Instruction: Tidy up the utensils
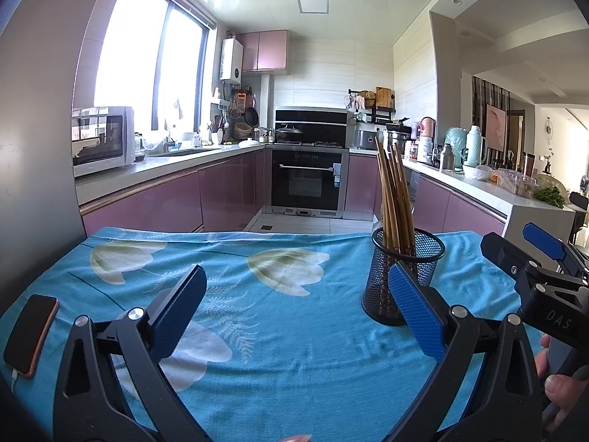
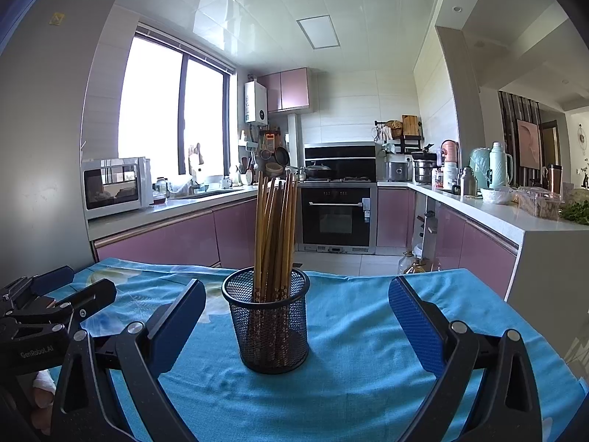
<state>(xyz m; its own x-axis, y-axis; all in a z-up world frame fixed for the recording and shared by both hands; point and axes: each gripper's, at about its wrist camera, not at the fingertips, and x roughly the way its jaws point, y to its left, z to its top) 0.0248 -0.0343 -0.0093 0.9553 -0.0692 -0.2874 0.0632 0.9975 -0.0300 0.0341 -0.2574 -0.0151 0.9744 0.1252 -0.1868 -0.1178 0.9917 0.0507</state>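
Ahead—between the gaping right hand-held gripper fingers—stands the chopstick cup.

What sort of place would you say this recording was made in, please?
Most likely a home kitchen: a built-in oven, a microwave on the counter, and pink cabinets line the walls behind the cloth-covered table.

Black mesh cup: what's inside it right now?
The black wire-mesh cup holds a bundle of wooden chopsticks, standing upright, patterned ends down. The cup's floor is hidden by them.
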